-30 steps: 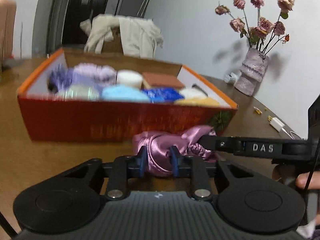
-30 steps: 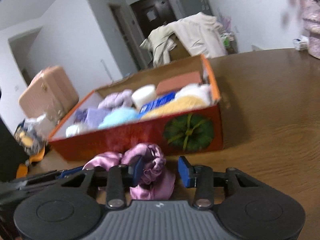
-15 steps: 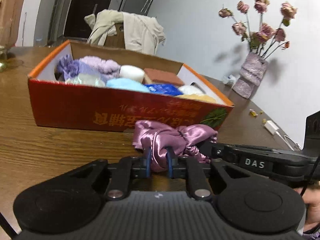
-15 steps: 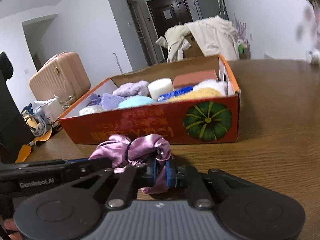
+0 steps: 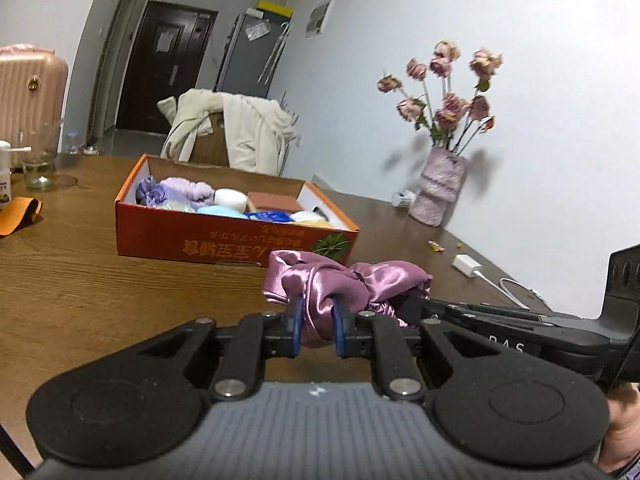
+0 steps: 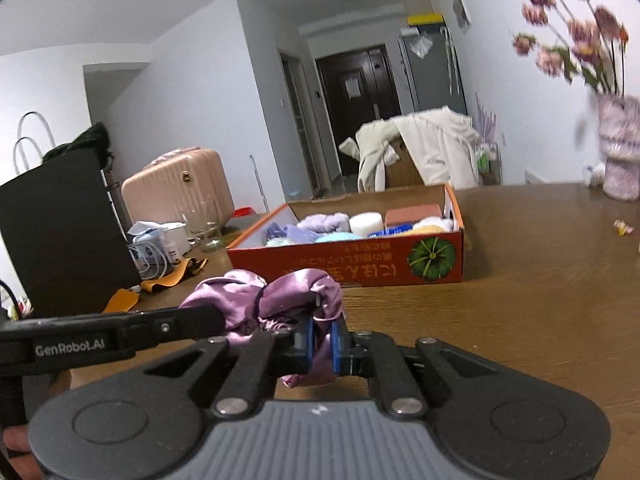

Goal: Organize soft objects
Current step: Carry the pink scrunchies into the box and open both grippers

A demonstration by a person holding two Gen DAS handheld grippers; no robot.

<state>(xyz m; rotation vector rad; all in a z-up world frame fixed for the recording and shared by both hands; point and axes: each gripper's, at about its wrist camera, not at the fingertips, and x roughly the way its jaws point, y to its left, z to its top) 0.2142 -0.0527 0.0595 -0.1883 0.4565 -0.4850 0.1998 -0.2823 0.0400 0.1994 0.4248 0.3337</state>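
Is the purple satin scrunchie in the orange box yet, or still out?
Out. The purple satin scrunchie is clamped by the left gripper and right gripper, short of the orange cardboard box.

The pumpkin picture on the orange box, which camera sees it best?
The right wrist view: the pumpkin picture on the orange box is whole and unblocked. In the left wrist view it is slanted and partly behind the purple scrunchie.

Left gripper [image 5: 314,330] clamping purple satin scrunchie [image 5: 344,286], orange box [image 5: 232,236] beyond

The dried pink roses [image 6: 576,28] in the mottled lilac vase [image 6: 620,152] are blurred and cropped at the right edge. Upside-down yellow print on the orange cardboard box [image 5: 224,240] is unreadable.
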